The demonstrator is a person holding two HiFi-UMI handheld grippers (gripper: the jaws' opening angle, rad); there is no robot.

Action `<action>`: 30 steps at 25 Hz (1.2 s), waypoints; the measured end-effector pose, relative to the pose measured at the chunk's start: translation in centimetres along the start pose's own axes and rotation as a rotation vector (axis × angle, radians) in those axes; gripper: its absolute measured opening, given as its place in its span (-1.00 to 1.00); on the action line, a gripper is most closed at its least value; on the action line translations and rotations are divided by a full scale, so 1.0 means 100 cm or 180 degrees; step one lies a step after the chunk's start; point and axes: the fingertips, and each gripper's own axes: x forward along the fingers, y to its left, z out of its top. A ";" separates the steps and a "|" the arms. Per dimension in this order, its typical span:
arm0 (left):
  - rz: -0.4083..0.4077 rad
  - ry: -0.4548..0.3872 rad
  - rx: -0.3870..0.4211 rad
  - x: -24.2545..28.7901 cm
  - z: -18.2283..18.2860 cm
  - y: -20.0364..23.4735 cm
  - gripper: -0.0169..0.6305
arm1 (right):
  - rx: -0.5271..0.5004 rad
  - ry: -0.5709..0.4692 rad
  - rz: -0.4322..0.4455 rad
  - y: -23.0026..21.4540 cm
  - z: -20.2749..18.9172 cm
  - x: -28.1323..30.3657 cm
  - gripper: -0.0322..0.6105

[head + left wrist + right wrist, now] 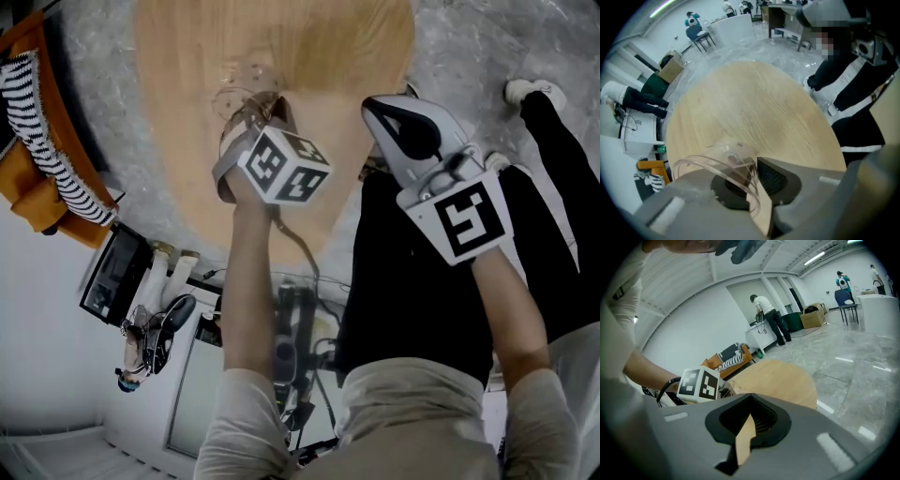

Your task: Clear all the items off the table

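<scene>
A clear plastic cup [246, 98] is pinched by its wall in my left gripper [255, 114], just above the near part of the round wooden table [309, 47]. In the left gripper view the cup's rim [717, 164] curves across the jaws of the left gripper [752, 180], which is shut on it. My right gripper [386, 105] hovers at the table's right edge, shut with nothing in it. In the right gripper view the right gripper [747, 427] shows only a thin slit, and beyond it sit the left gripper's marker cube [700, 383] and the table [780, 376].
A person in black trousers [422, 281] and white shoes [534, 89] stands close at the table's right. An orange sofa with a striped cushion [37, 141] lies to the left. An office chair [159, 328] and white furniture are behind me.
</scene>
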 end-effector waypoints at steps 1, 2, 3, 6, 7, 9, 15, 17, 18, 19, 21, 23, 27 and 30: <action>-0.0014 -0.0083 -0.0119 -0.001 0.003 -0.003 -0.75 | -0.0012 0.0001 0.0006 -0.001 -0.001 0.001 -0.88; -0.0035 -0.0174 -0.0238 -0.005 0.003 -0.004 -0.75 | -0.0029 0.0002 0.0009 0.001 0.000 0.003 -0.88; -0.0067 -0.0278 -0.0360 -0.010 0.002 -0.004 -0.75 | -0.0053 0.0008 0.0012 0.006 0.003 0.007 -0.88; -0.0222 -0.0623 -0.0770 -0.035 -0.005 -0.012 -0.75 | -0.0126 0.0050 0.0032 0.029 0.005 0.012 -0.88; -0.0257 -0.0713 -0.0899 -0.040 -0.005 -0.017 -0.75 | -0.0147 0.0058 0.0046 0.033 0.001 0.011 -0.88; -0.0263 -0.0858 -0.1109 -0.049 -0.003 -0.025 -0.75 | -0.0222 0.0081 0.0080 0.037 -0.005 0.012 -0.88; -0.0041 -0.1428 -0.1855 -0.112 -0.013 0.004 -0.75 | -0.0409 0.0025 0.0137 0.072 0.019 0.028 -0.88; 0.0057 -0.1610 -0.2082 -0.134 -0.009 0.011 -0.75 | -0.0448 0.0009 0.0113 0.076 0.032 0.025 -0.88; 0.0092 -0.1693 -0.2183 -0.145 -0.007 0.014 -0.75 | -0.0490 0.0009 0.0105 0.077 0.039 0.024 -0.88; 0.0123 -0.1767 -0.2270 -0.155 -0.006 0.016 -0.75 | -0.0542 0.0006 0.0104 0.080 0.045 0.024 -0.88; 0.0204 -0.1865 -0.2405 -0.176 -0.010 0.019 -0.75 | -0.0637 -0.0033 0.0120 0.090 0.058 0.025 -0.88; 0.0290 -0.1925 -0.2516 -0.200 -0.020 0.021 -0.75 | -0.0695 -0.0092 0.0133 0.108 0.073 0.023 -0.88; 0.0531 -0.2091 -0.2750 -0.260 -0.047 0.024 -0.75 | -0.0772 -0.0202 0.0189 0.161 0.106 0.010 -0.88; 0.0778 -0.2232 -0.2838 -0.309 -0.064 0.030 -0.75 | -0.0901 -0.0324 0.0293 0.207 0.135 -0.003 -0.88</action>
